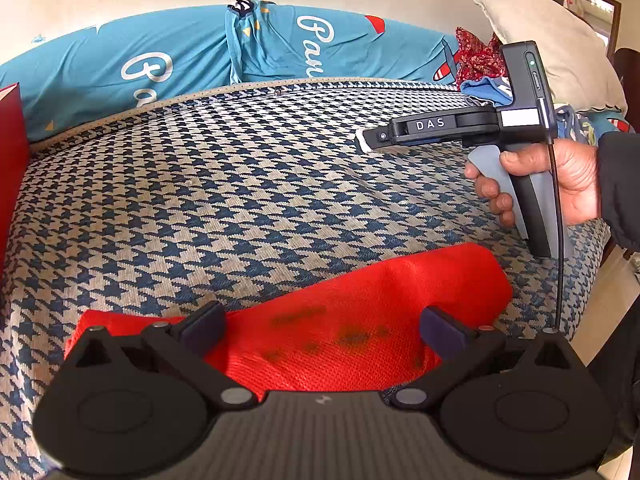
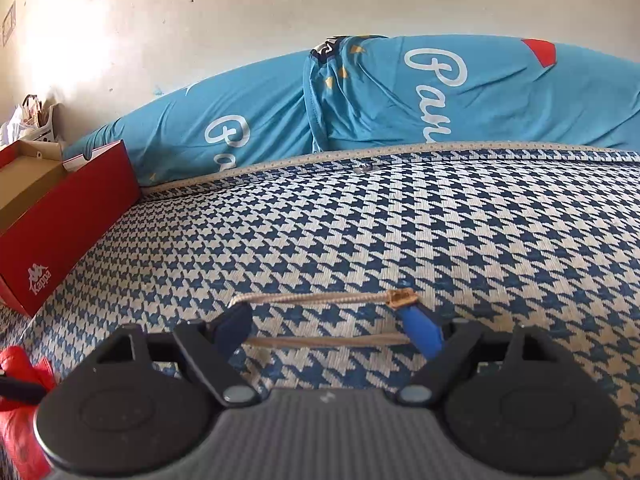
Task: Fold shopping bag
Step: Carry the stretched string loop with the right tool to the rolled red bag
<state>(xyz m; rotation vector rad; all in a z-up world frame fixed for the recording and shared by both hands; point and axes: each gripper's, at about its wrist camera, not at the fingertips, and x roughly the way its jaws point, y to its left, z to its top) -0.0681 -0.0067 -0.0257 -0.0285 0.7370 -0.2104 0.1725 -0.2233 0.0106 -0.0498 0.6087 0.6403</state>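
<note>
The red mesh shopping bag (image 1: pixel 360 320) lies folded into a thick strip on the houndstooth bedspread (image 1: pixel 240 184). My left gripper (image 1: pixel 322 326) hovers low over it, open, with the bag between and under its wide-spread fingers. A hand holds my right gripper (image 1: pixel 370 139) above the bed, beyond and to the right of the bag. In the right wrist view my right gripper (image 2: pixel 328 320) is open, and a beige elastic band (image 2: pixel 316 299) with a tan knot is stretched around the outside of both fingers. A corner of the bag (image 2: pixel 20 420) shows at the lower left.
A red Kappa shoe box (image 2: pixel 68 216) stands at the bed's left side. A blue printed bolster (image 1: pixel 160 60) runs along the wall. A white pillow (image 1: pixel 552 48) and a pile of clothes (image 1: pixel 480 60) sit at the back right. The bed's edge drops off at the right (image 1: pixel 580 280).
</note>
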